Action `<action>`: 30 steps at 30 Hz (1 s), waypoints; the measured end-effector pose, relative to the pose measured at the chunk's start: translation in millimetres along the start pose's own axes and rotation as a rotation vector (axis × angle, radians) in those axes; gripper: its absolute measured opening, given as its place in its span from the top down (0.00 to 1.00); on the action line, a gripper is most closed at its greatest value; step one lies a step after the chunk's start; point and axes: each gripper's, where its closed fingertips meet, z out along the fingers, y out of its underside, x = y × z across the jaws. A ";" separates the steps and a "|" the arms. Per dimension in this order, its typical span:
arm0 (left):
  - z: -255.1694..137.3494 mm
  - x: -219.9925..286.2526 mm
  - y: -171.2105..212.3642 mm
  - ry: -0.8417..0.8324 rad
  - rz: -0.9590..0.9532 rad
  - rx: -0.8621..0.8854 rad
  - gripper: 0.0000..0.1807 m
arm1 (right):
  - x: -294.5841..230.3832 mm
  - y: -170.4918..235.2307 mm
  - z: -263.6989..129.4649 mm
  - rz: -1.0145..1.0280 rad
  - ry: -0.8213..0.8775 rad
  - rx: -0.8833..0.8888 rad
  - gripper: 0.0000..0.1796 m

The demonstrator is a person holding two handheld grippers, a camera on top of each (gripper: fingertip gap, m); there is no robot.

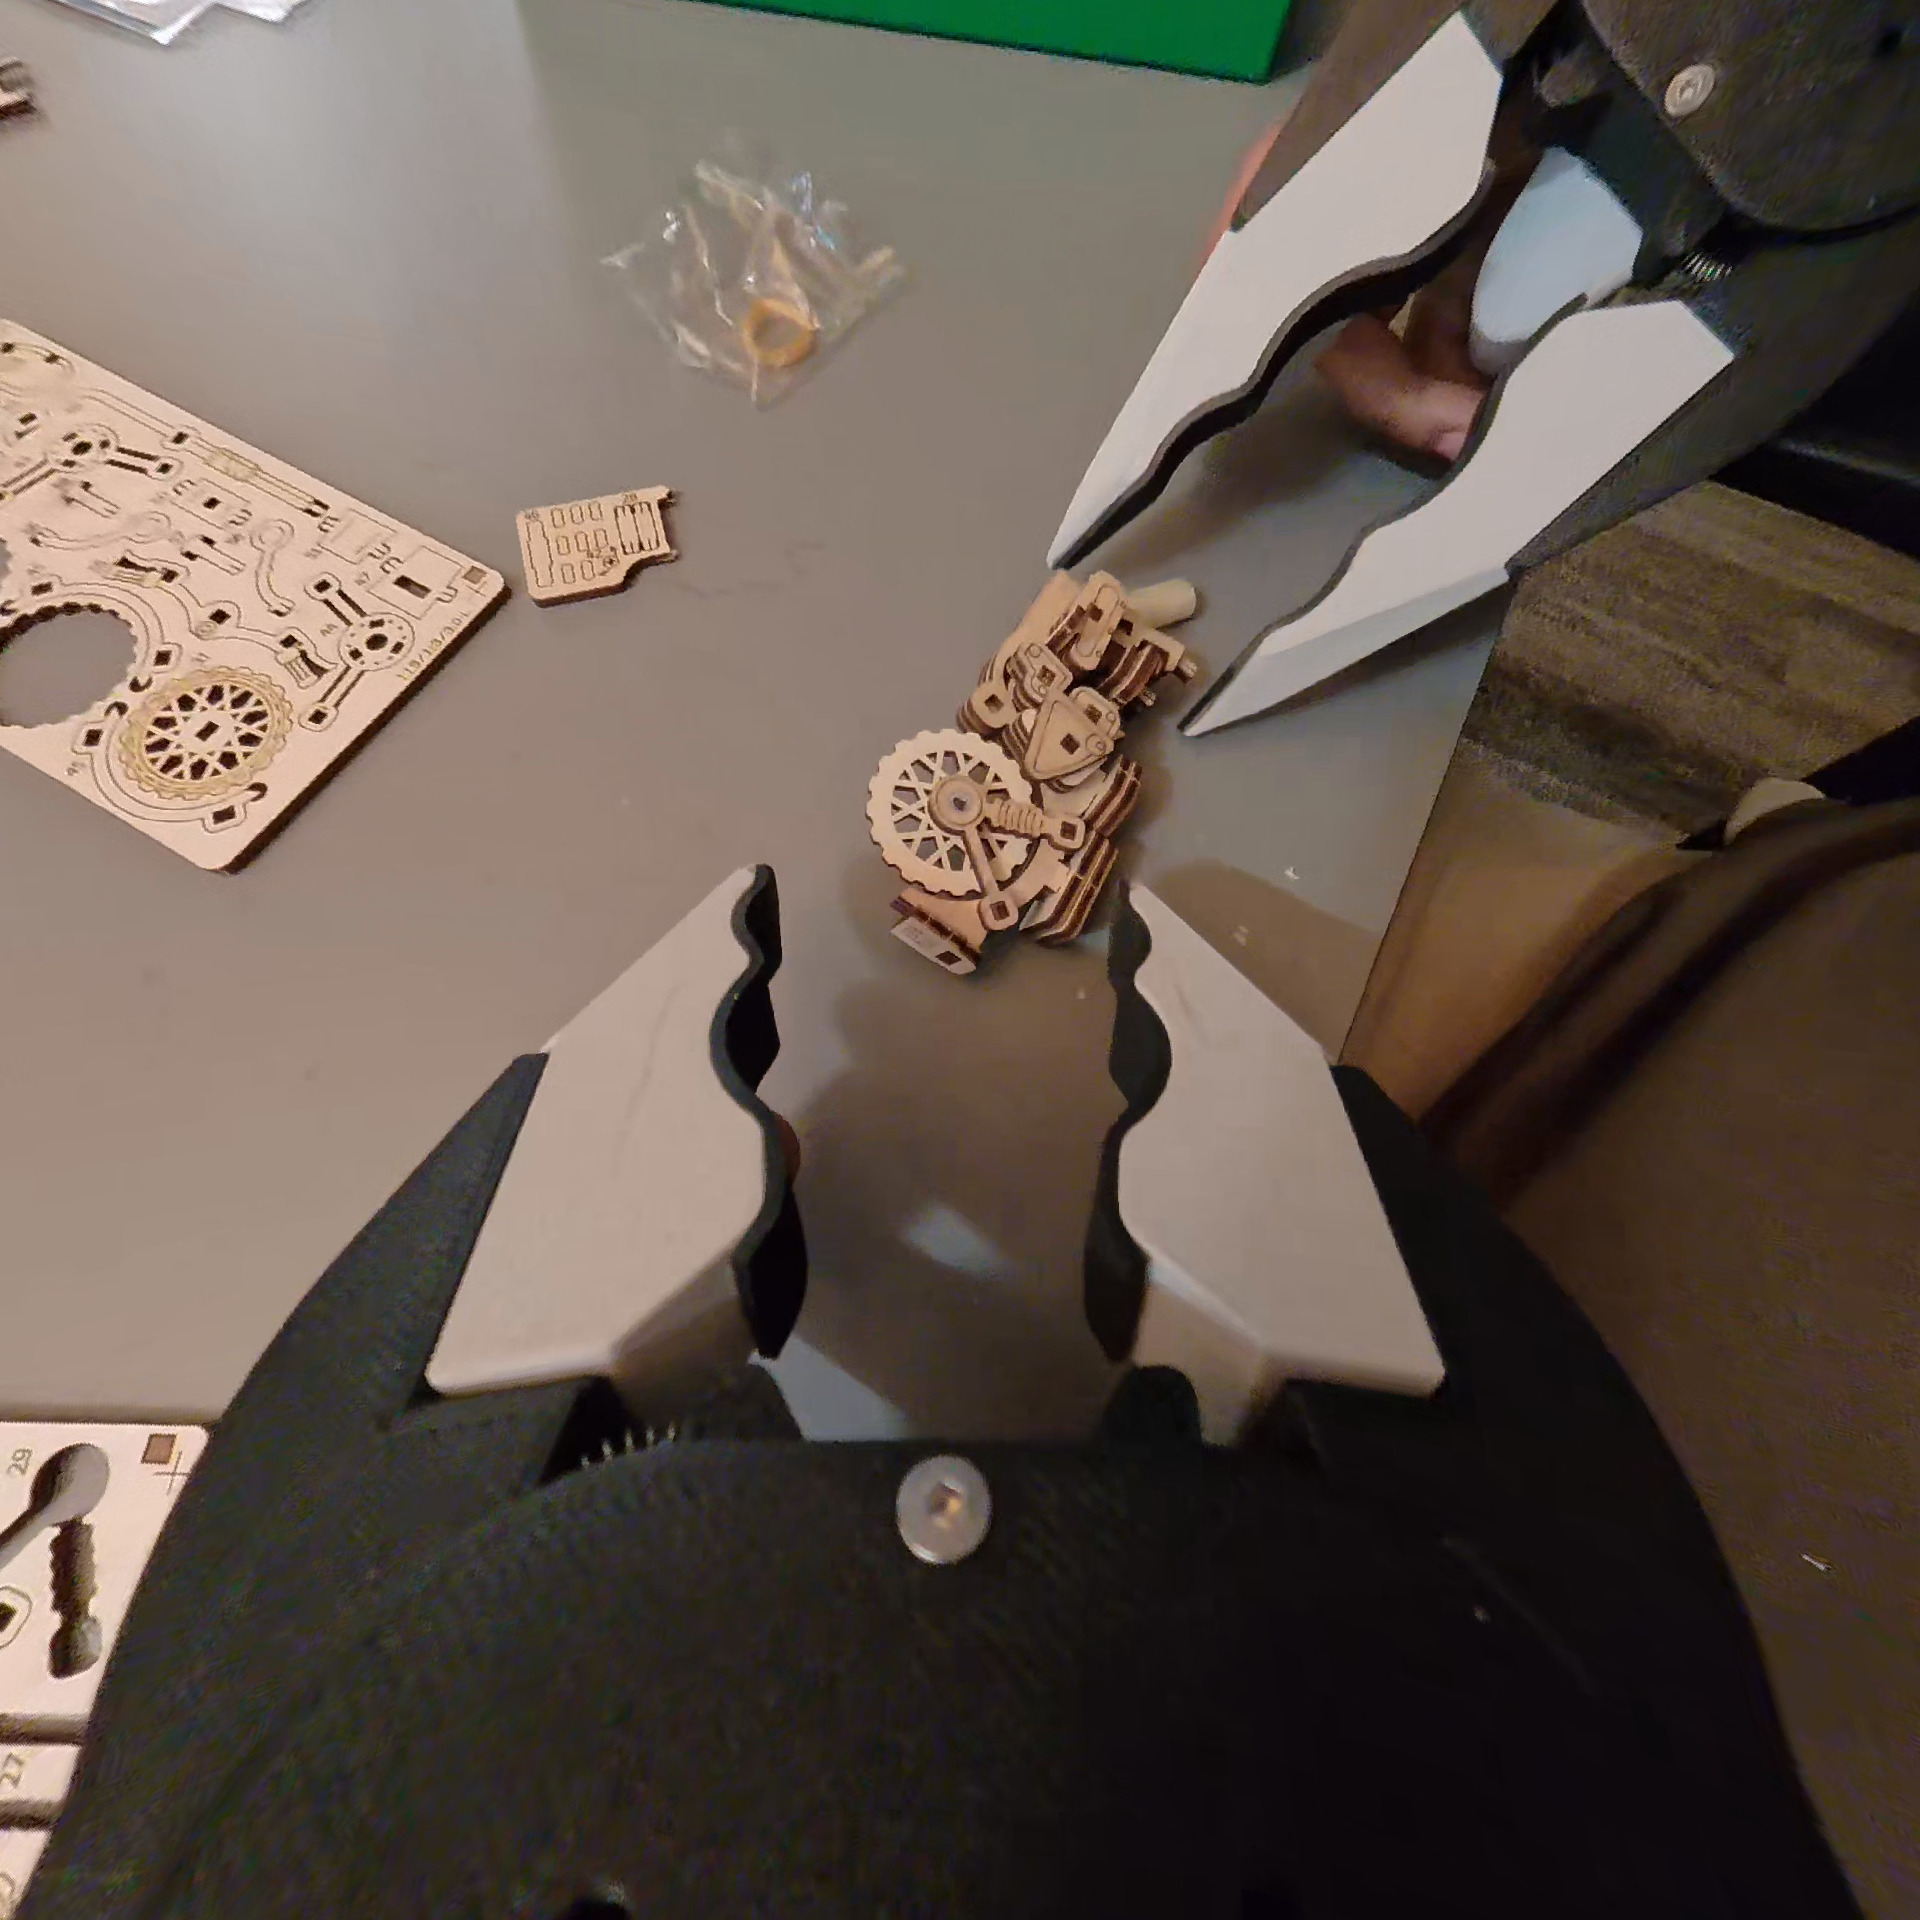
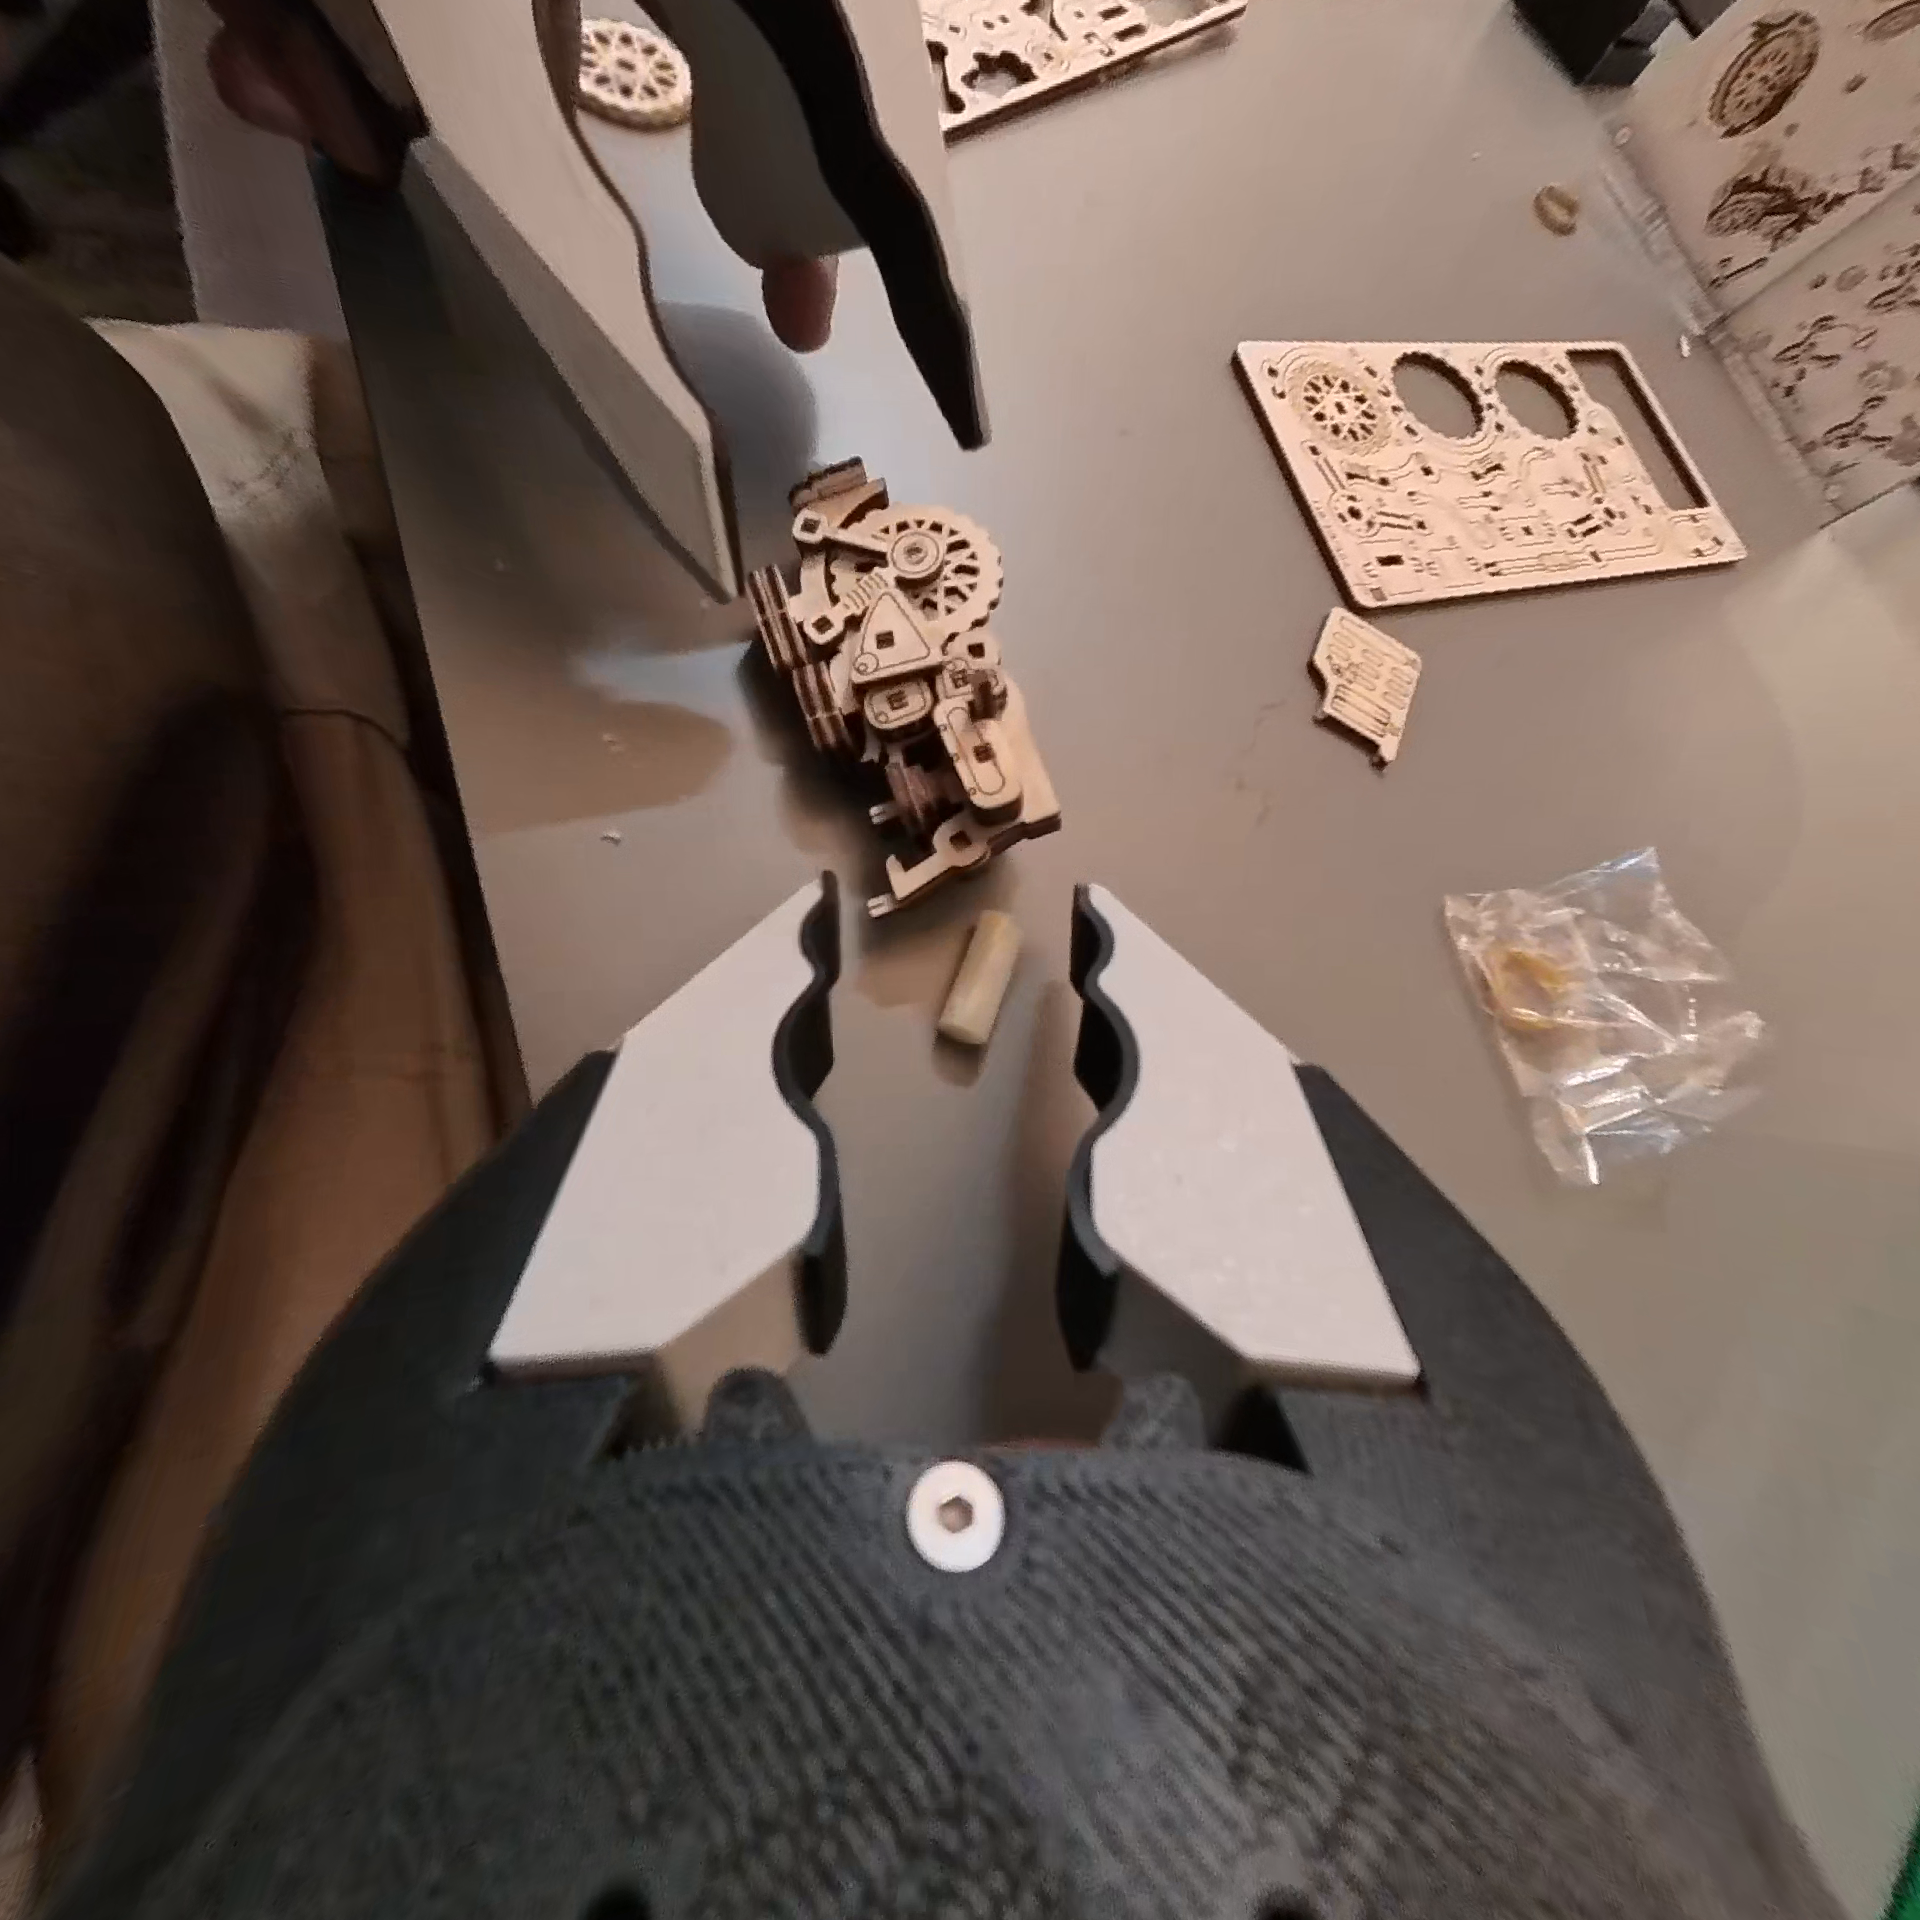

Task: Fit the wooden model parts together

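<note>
A partly built wooden model with a toothed wheel lies on the grey table near its right edge; it also shows in the right wrist view. A small pale cylinder lies on the table just beyond the model's end, between my right fingertips; in the left wrist view the cylinder is behind the model. My left gripper is open and empty, just short of the model. My right gripper is open and empty; it shows from the far side in the left wrist view. My left gripper also shows at the top of the right wrist view.
A wooden parts sheet with cut-outs lies to the left, a small loose wooden piece beside it. A clear plastic bag holds yellow rubber bands. A green box stands at the back. More sheets lie far right in the right view.
</note>
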 end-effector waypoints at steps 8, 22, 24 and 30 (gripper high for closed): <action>5.8 3.6 6.7 -0.007 0.044 -0.058 0.65 | 1.3 0.7 2.1 -0.009 0.014 -0.012 0.87; 4.0 2.4 4.4 -0.015 0.041 -0.041 0.65 | 12.9 -11.2 2.2 0.048 0.080 0.019 0.97; 3.1 2.1 3.3 -0.018 0.042 -0.033 0.65 | 17.3 -13.0 2.2 0.093 0.094 0.014 0.97; 2.7 2.6 2.8 -0.039 0.070 -0.028 0.65 | 25.8 -7.3 5.3 0.376 0.079 -0.036 0.97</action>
